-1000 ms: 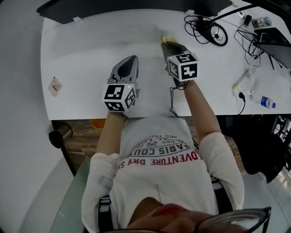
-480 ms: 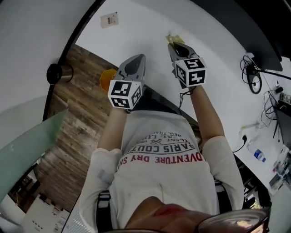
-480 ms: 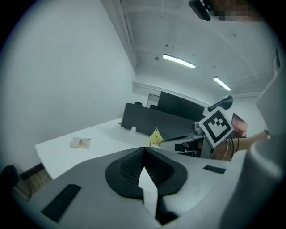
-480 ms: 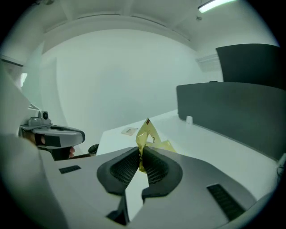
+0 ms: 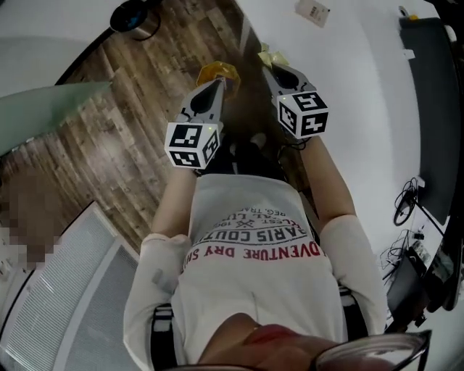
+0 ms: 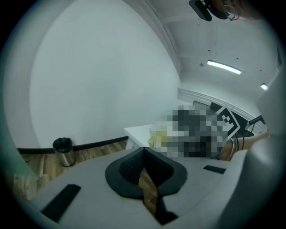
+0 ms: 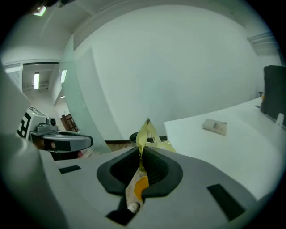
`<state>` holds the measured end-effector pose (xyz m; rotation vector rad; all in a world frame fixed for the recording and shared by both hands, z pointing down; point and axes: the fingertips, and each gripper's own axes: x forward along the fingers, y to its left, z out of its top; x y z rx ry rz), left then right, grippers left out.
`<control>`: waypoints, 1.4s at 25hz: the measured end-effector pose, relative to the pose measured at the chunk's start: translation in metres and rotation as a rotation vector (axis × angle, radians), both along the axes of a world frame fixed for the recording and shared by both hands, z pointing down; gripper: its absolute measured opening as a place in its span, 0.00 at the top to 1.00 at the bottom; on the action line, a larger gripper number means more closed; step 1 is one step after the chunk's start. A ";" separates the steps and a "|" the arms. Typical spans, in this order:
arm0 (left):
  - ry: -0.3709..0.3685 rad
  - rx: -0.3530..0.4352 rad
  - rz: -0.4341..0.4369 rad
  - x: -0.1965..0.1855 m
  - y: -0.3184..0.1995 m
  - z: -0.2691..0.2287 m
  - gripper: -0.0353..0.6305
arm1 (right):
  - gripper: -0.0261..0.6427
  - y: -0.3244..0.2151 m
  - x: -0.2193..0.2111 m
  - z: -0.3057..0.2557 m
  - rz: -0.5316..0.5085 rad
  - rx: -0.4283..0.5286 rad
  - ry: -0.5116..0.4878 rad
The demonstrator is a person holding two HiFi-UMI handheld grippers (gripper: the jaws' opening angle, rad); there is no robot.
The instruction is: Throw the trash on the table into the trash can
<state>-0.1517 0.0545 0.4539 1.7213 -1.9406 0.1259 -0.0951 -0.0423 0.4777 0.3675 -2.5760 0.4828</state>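
Head view looks steeply down on both arms stretched out over the wood floor (image 5: 109, 130). The right hand-held gripper (image 5: 274, 69) has its jaws clamped on a crumpled yellow wrapper (image 5: 268, 56) that pokes out past the tips. Right gripper view confirms it: the pads are pressed together on the wrapper, one pointed end stands up beyond them, and the rest trails back down the slot between the jaws.

Over to the left hand-held gripper (image 5: 212, 87). Left gripper view shows the jaw tips meeting with nothing between them, just floorboards seen through the gap lower down.

The trash can (image 5: 134, 16) sits on the floor well ahead of both grippers, sliced off by the top edge in head view. In right gripper view the wrapper hides most of it, and only a dark rim peeps out. Left gripper view gives it whole, a small metal can with a dark liner, by the wall.

An orange thing (image 5: 217, 71) lies on the floor just under the left tips, half covered, and I can't make out what it is. On the white tabletop (image 5: 362, 65) to the right, one small packet (image 5: 313, 10) lies near the frame's top edge, well apart from the grippers.
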 end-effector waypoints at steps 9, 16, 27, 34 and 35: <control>0.106 -0.141 -0.184 -0.136 0.075 0.114 0.91 | 0.89 0.081 -0.140 0.151 -0.194 -0.135 0.122; 0.188 -0.200 -0.187 -0.159 0.073 0.233 0.91 | 0.89 0.100 -0.155 0.322 -0.234 -0.246 0.271; 0.250 -0.283 -0.224 -0.172 0.107 0.385 0.91 | 0.81 0.139 -0.144 0.521 -0.300 -0.337 0.454; 0.276 -0.324 -0.262 -0.165 0.122 0.418 0.91 | 0.70 0.145 -0.146 0.543 -0.286 -0.357 0.445; 0.281 -0.325 -0.263 -0.164 0.121 0.416 0.91 | 0.70 0.145 -0.147 0.540 -0.281 -0.363 0.441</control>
